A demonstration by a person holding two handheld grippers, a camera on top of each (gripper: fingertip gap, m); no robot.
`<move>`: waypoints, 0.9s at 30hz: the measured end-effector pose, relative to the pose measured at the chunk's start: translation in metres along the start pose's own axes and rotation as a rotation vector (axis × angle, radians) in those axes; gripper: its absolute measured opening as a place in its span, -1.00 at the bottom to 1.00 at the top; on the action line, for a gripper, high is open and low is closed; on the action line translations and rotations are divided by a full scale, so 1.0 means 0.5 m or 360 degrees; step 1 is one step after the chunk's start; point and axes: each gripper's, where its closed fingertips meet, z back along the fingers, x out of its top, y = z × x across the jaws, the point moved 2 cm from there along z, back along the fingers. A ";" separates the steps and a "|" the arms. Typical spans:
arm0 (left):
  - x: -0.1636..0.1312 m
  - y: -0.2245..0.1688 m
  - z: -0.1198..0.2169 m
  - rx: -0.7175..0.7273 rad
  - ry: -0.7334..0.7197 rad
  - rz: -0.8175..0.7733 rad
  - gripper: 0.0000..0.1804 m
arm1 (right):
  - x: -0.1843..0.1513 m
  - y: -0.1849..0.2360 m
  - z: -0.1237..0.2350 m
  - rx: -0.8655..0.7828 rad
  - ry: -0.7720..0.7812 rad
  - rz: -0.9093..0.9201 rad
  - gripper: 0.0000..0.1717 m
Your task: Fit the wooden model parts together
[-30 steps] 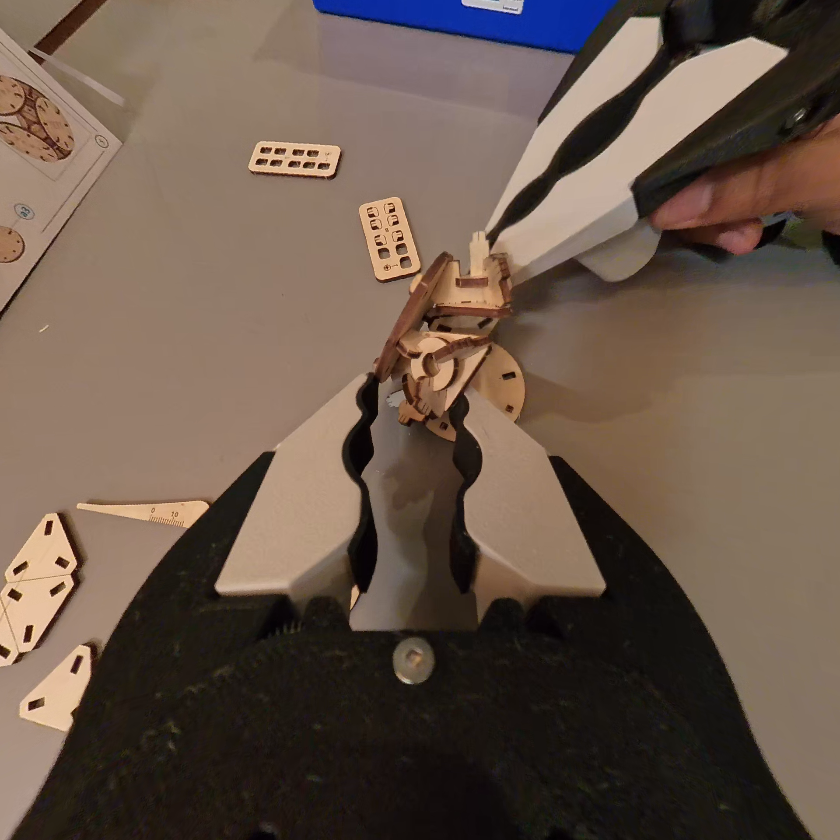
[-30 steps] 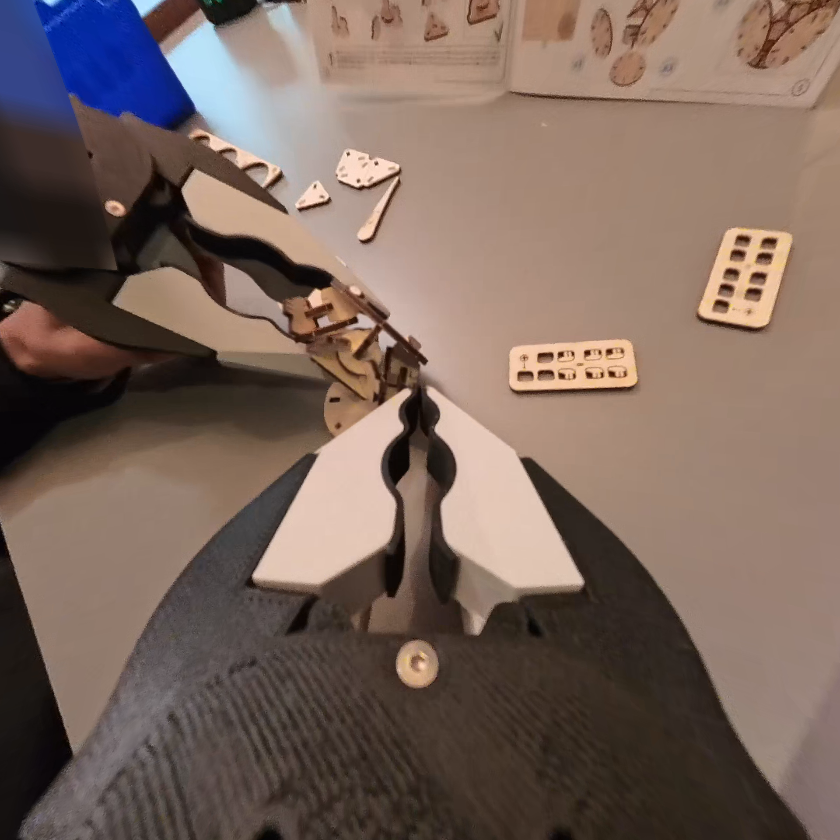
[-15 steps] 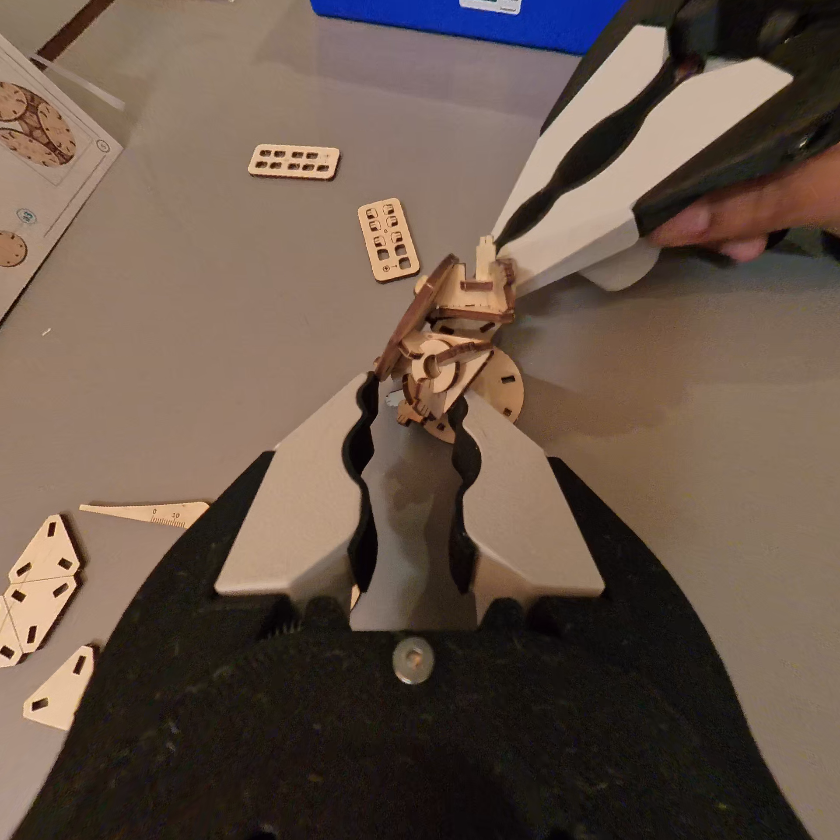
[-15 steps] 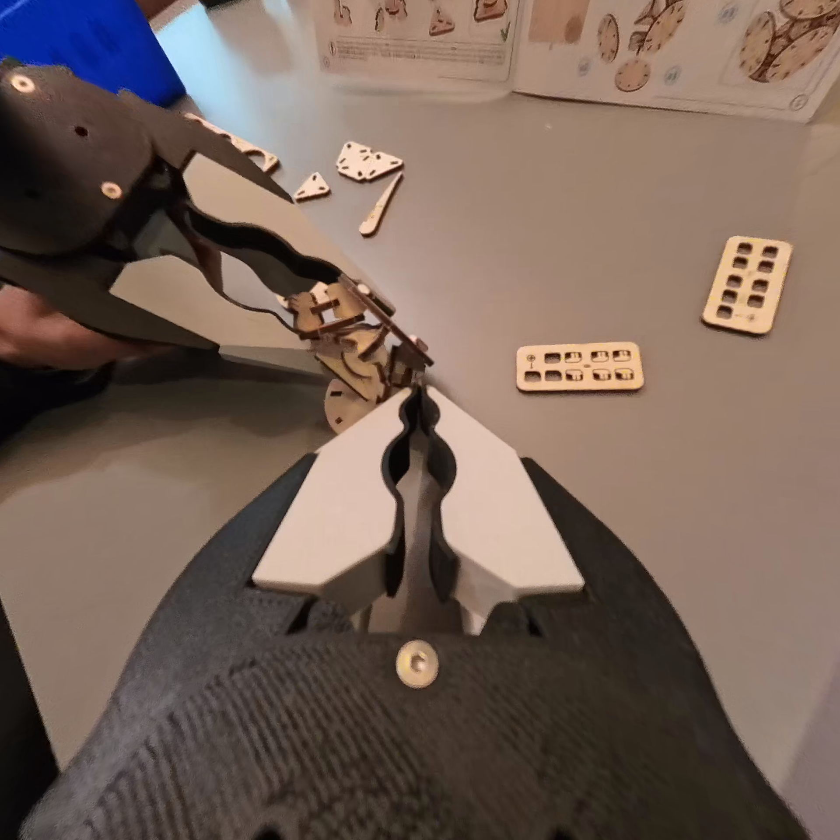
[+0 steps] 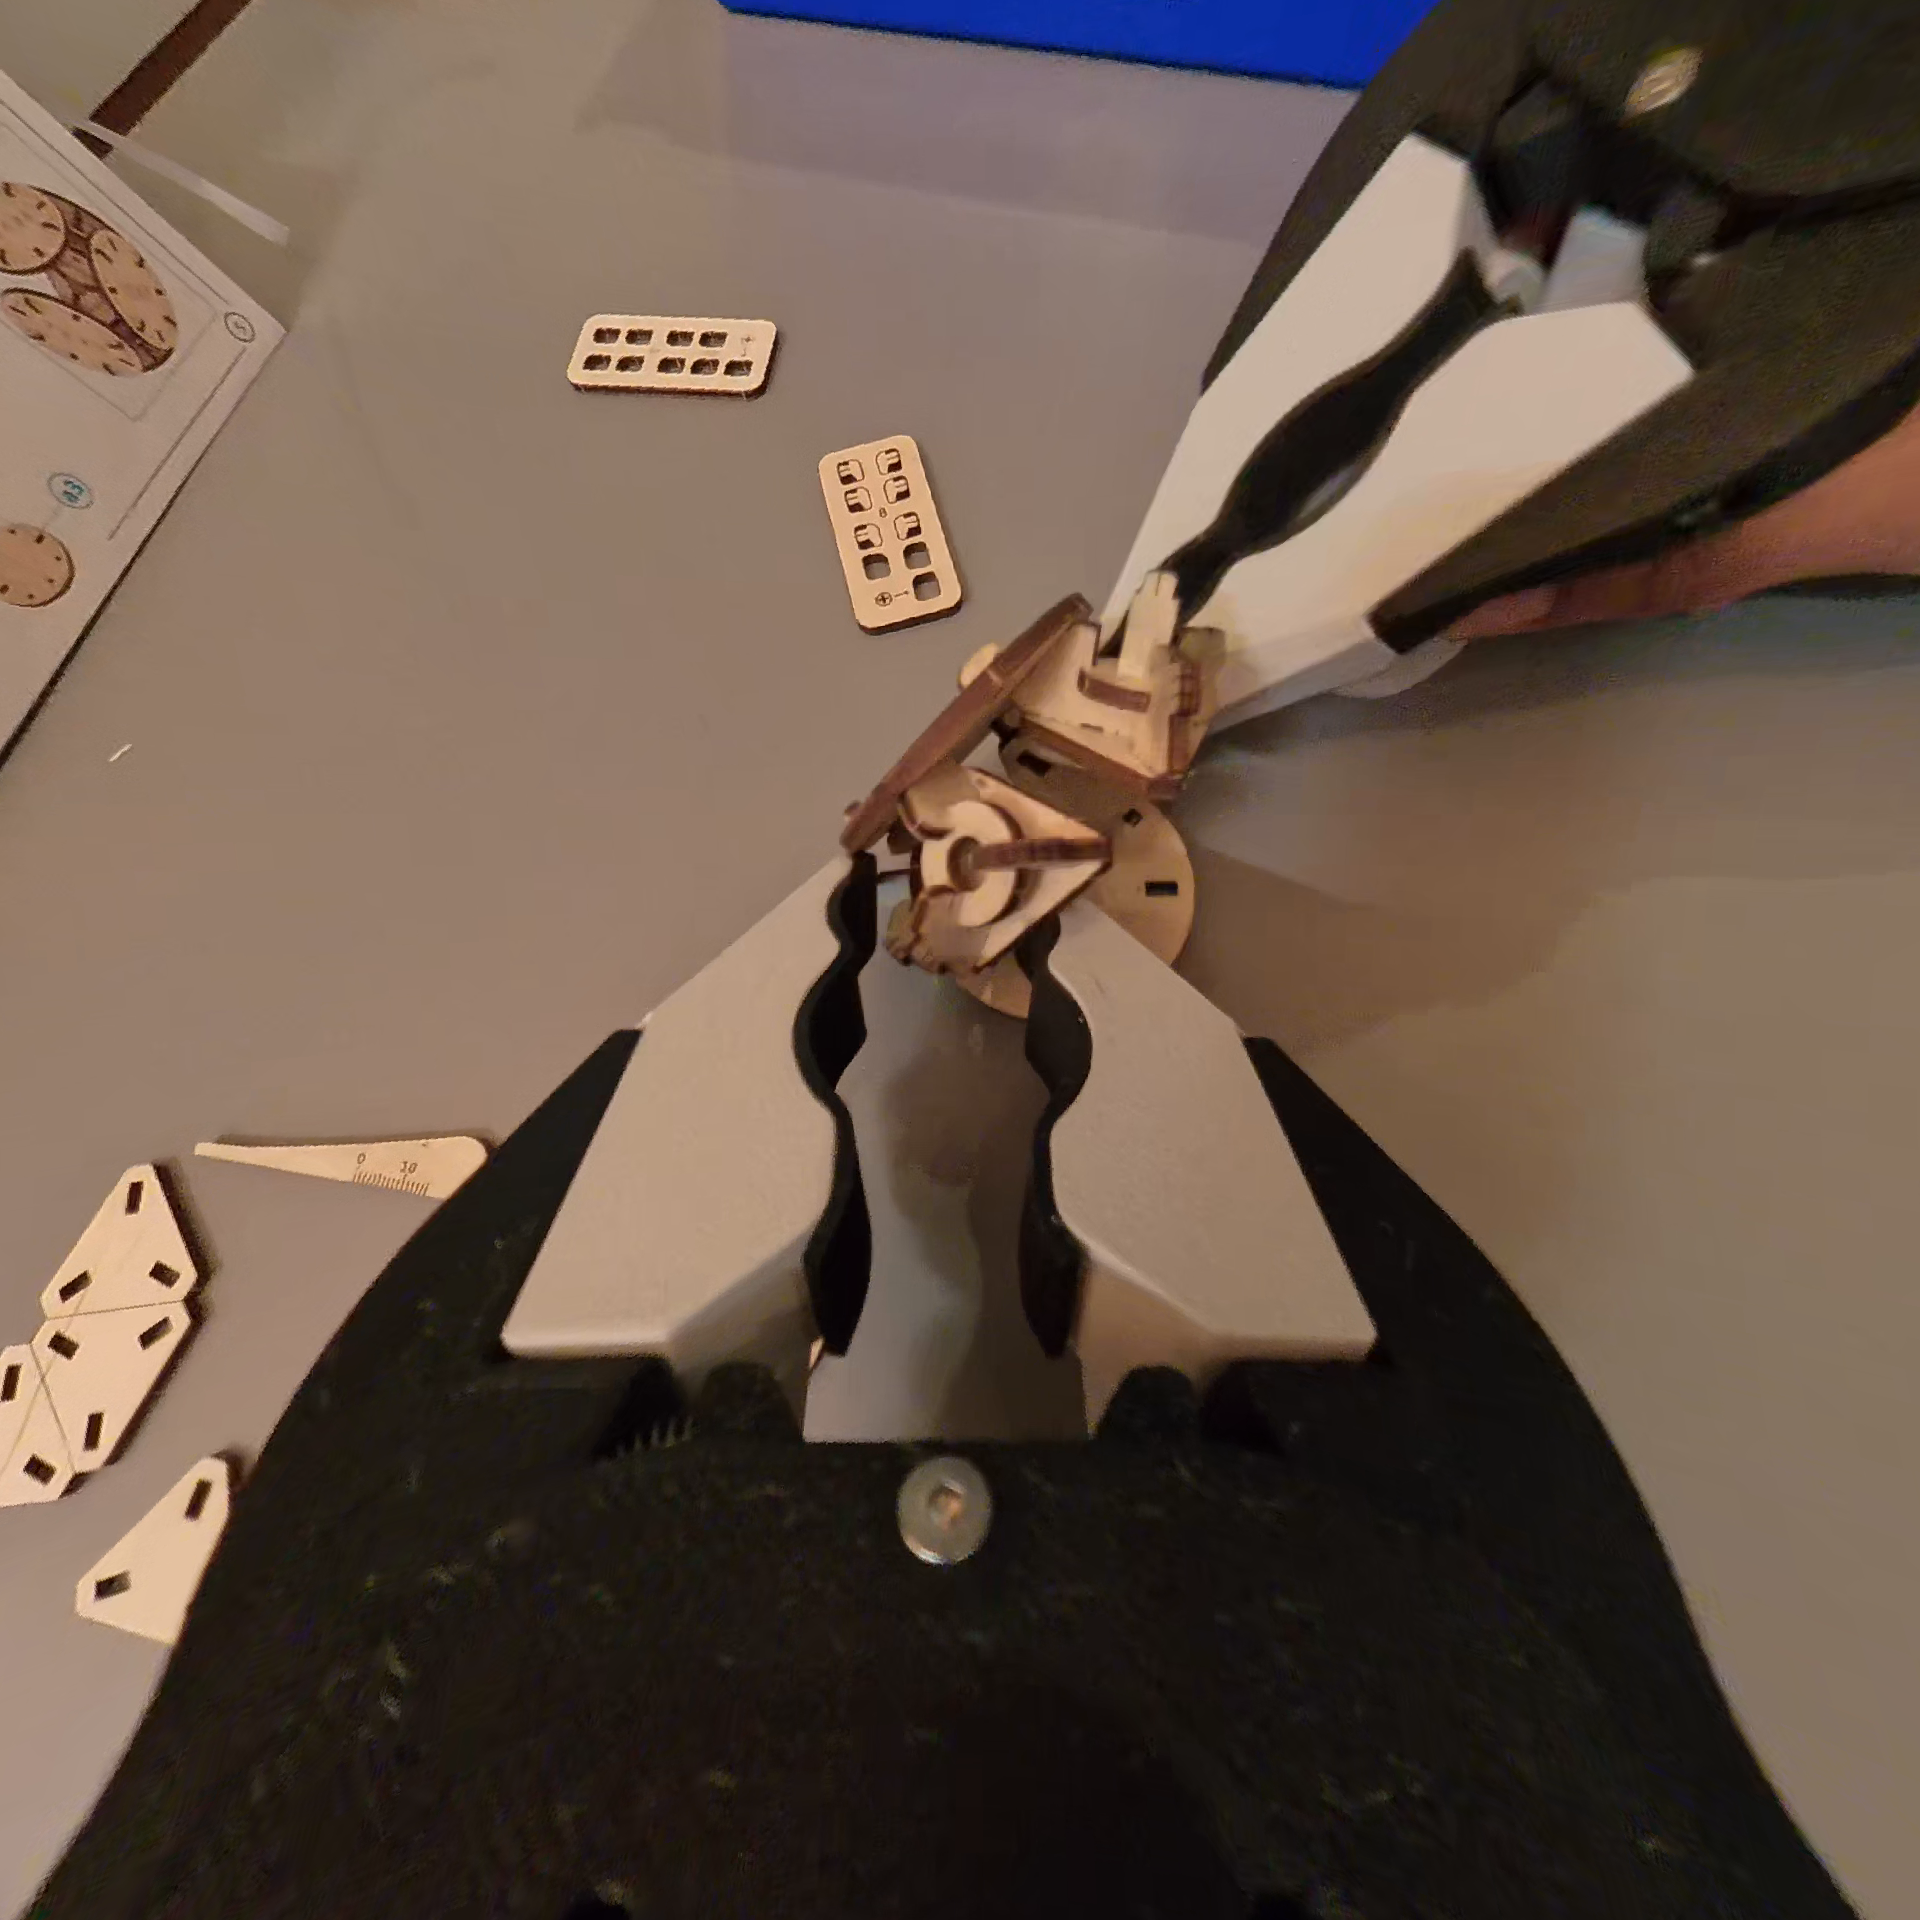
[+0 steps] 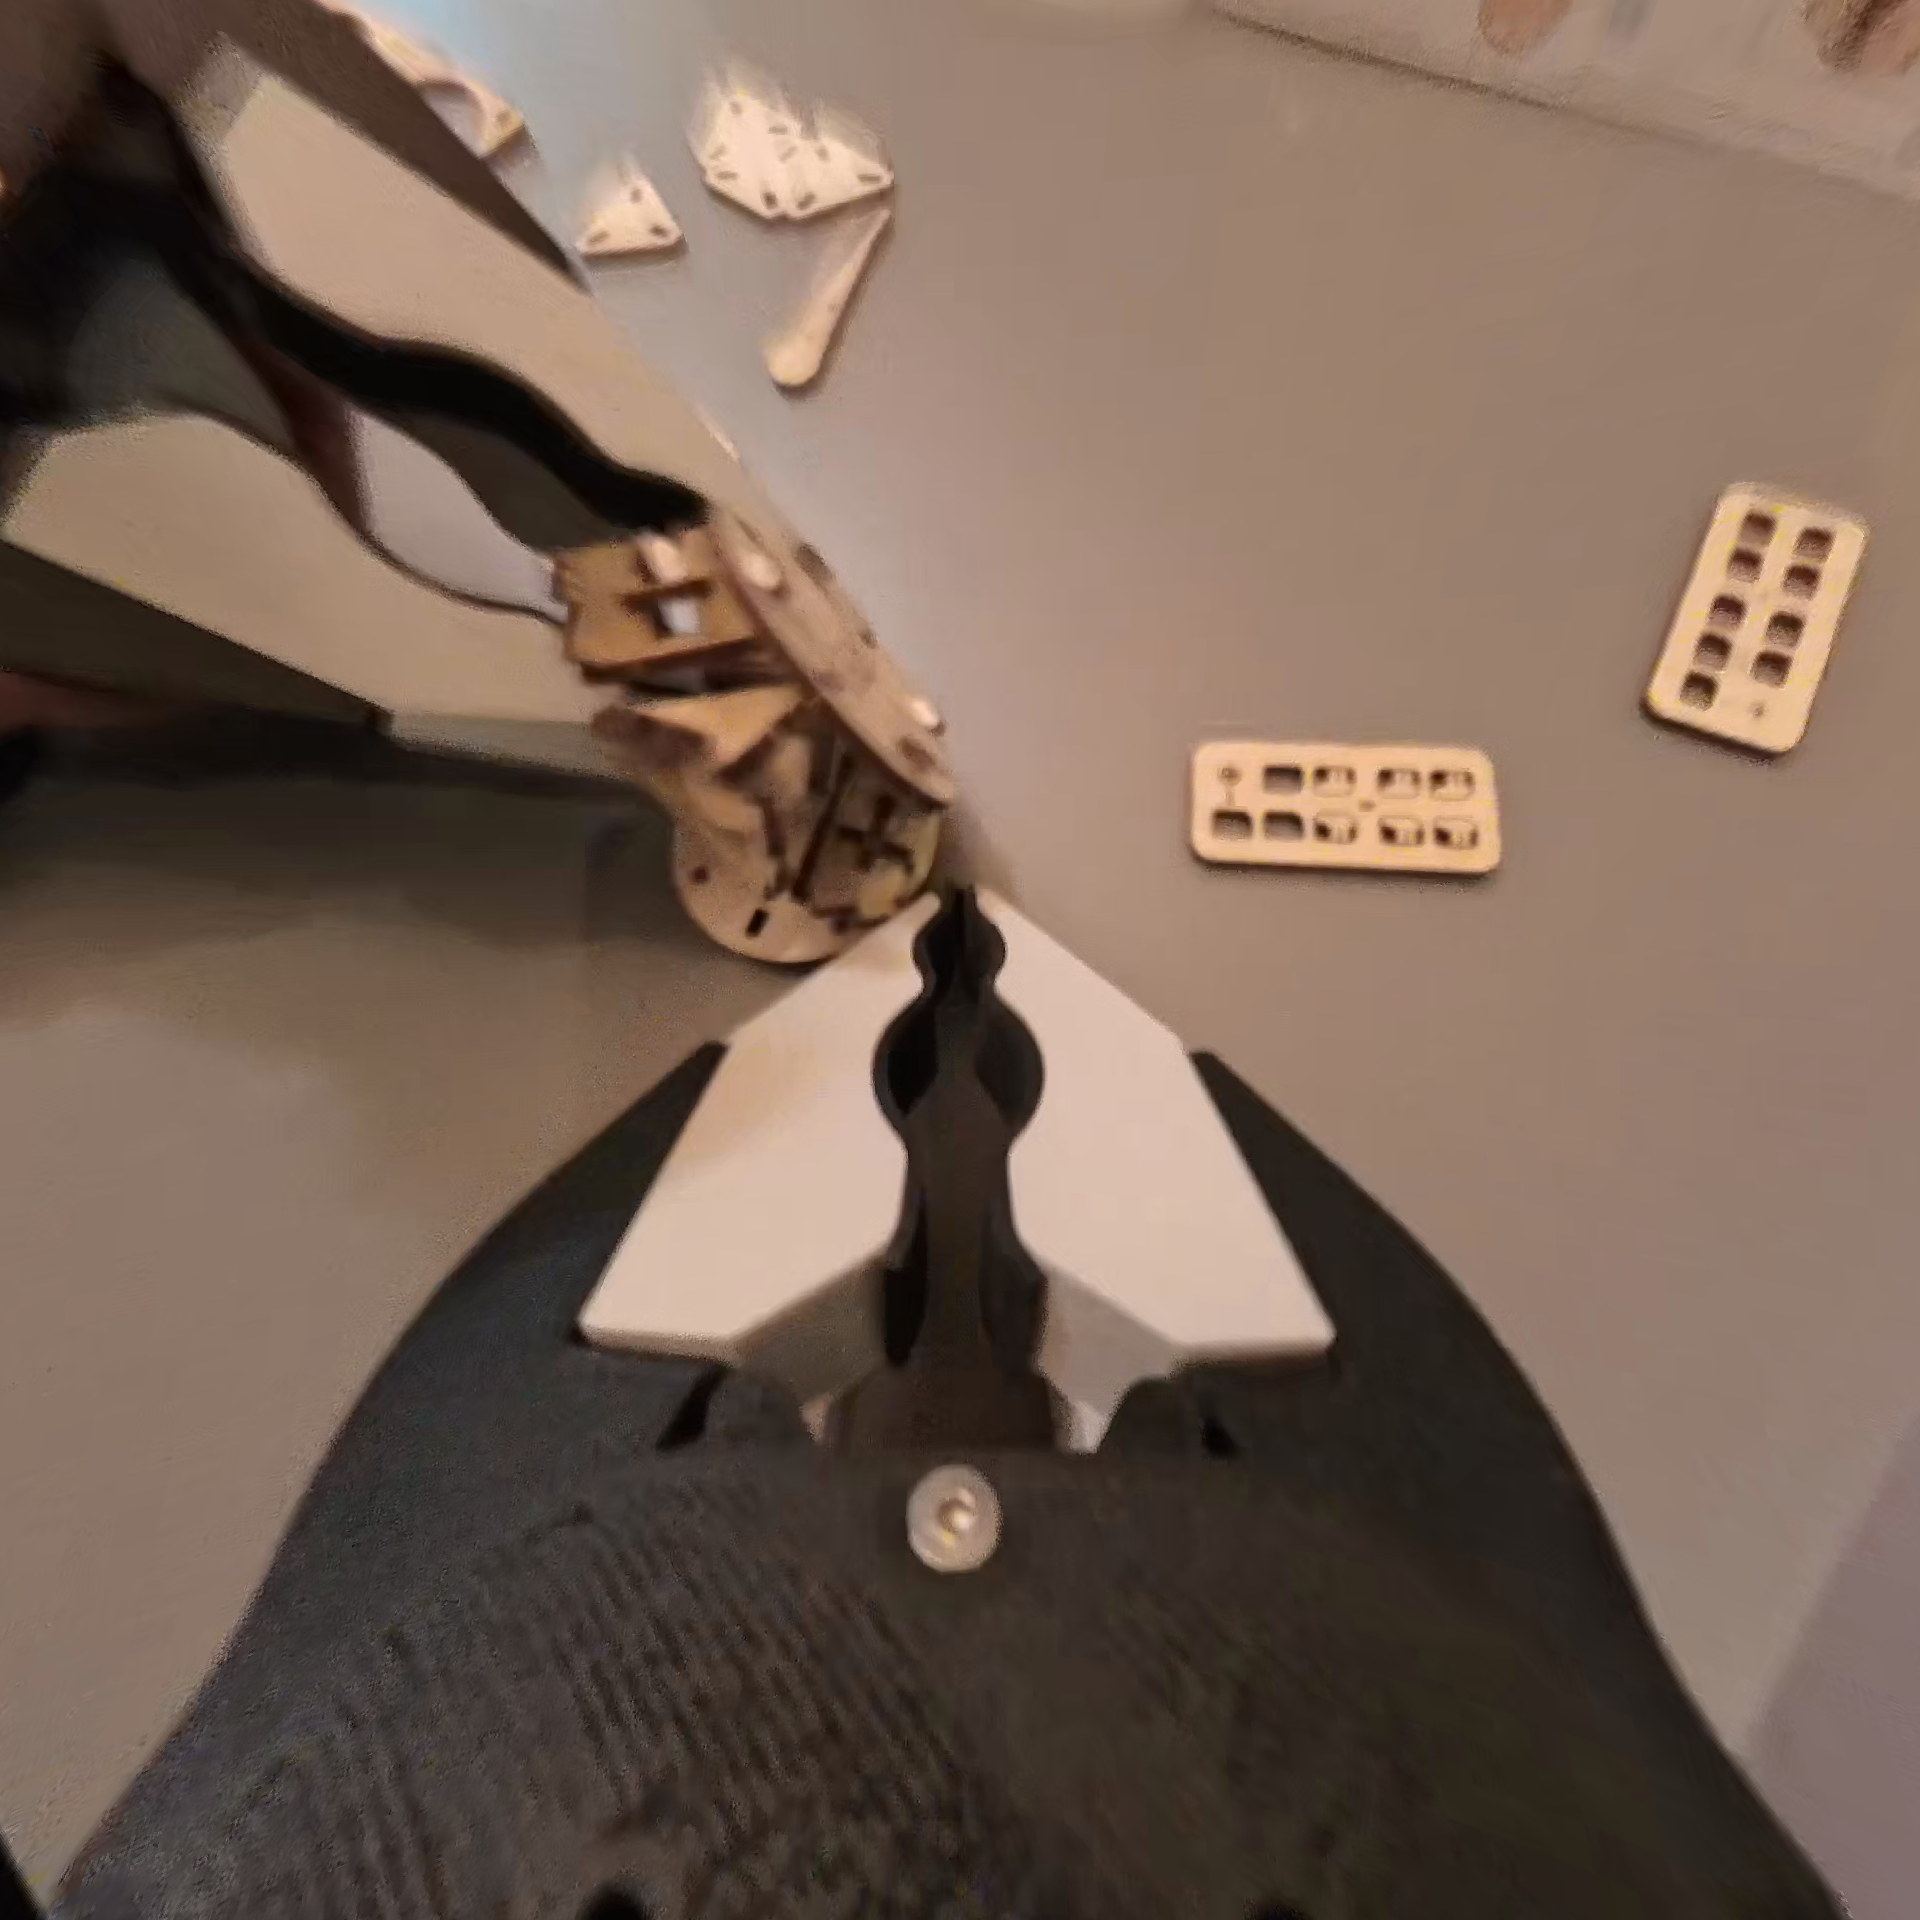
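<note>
Wooden model, a small assembly of pale and brown laser-cut parts, is resting with its round base disc on the grey counter, between the two grippers.

Left wrist view: the left gripper is gripping the lower part of the model. Its black pads are standing apart, with the triangular hub section sitting between them. The left pad tip is meeting the edge of the model's brown disc. The right gripper, carried by a hand, is reaching in from the upper right with its jaws closed. Its tip is touching the model's upper block at a pale upright peg; whether that peg is being pinched cannot be told. Two slotted rectangular plates are lying beyond the model. Triangular pieces and a tapered scale piece are lying at the left. An instruction sheet and a blue box are sitting at the far edges.

Right wrist view (blurred): the right gripper is showing its pads pressed together, the tip just beside the model. The left gripper is clamping the model's near end from the upper left. Both plates are lying well apart on the right.
</note>
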 end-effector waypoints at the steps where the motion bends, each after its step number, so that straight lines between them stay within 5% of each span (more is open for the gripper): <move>1: 0.000 0.000 0.001 0.0005 -0.0003 -0.0006 -0.73 | -0.003 0.001 0.001 -0.0057 0.0021 0.0060 -1.00; 27: -0.018 0.019 0.013 0.0059 0.0044 -0.0025 -0.65 | 0.023 -0.048 0.064 -0.0124 -0.0309 -0.0156 -0.97</move>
